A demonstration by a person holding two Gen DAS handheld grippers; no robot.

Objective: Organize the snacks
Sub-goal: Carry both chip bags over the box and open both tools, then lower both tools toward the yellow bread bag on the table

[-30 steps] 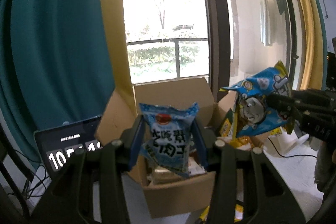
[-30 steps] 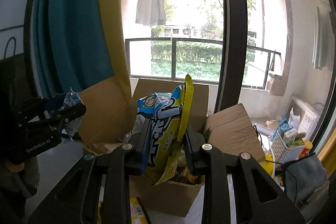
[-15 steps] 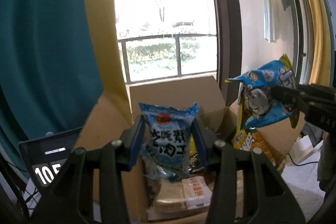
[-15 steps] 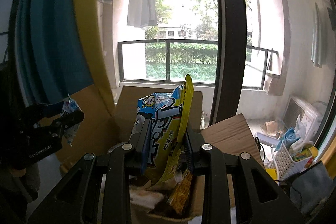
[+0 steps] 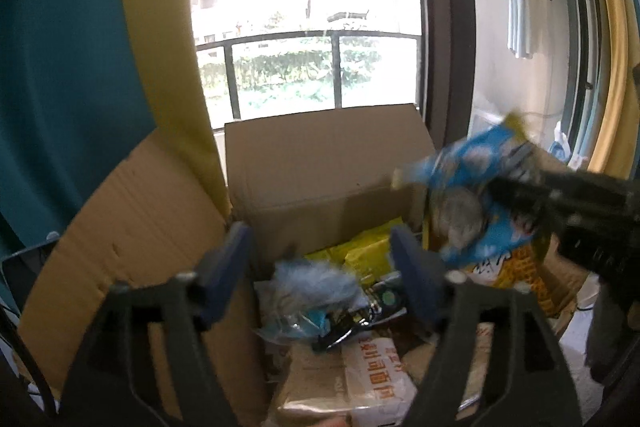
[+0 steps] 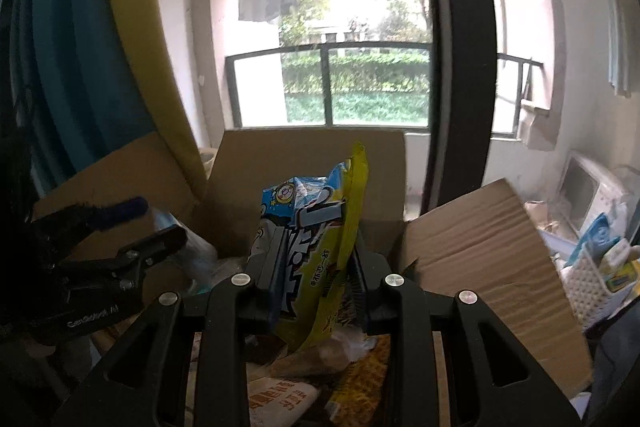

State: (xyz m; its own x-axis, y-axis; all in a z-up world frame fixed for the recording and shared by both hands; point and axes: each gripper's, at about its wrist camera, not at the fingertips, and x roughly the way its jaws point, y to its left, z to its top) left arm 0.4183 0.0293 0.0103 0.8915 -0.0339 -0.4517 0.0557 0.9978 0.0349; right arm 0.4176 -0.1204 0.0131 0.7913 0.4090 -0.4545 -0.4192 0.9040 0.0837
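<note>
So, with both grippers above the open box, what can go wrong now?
The right gripper pinches only part of the blue and yellow bag, which could slip out early. The pale blue packet, just freed as the left gripper opened, may settle unevenly on the cardboard box's heaped snacks.

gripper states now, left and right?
Left gripper: open, jaws just opened; pale blue snack packet loose between them, over the cardboard box.
Right gripper: shut on blue-and-yellow snack bag.
</note>
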